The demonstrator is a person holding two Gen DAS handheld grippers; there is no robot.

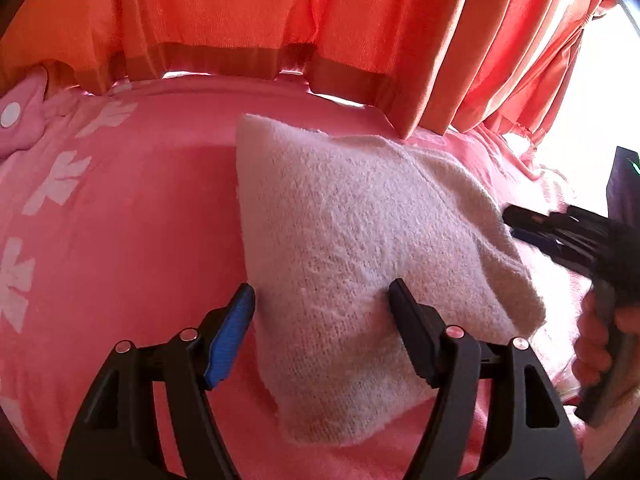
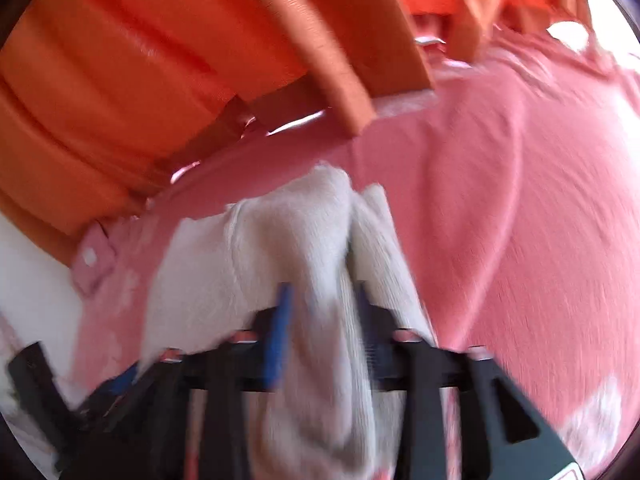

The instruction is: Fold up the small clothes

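A small cream knitted garment (image 1: 360,240) lies folded on the pink bedcover (image 1: 140,220). My left gripper (image 1: 322,300) is open, its jaws straddling the garment's near left edge, one finger on the bedcover and one on the knit. My right gripper (image 1: 532,226) shows at the right of the left wrist view, at the garment's right edge. In the blurred right wrist view the right gripper (image 2: 322,300) is shut on a bunched fold of the garment (image 2: 320,232), which runs between the fingers.
Orange curtains (image 1: 280,8) hang along the far edge of the bed. A pink item with a white disc (image 1: 20,116) lies at the far left. White flower prints (image 1: 60,180) mark the bedcover. Bright window light shows at the right.
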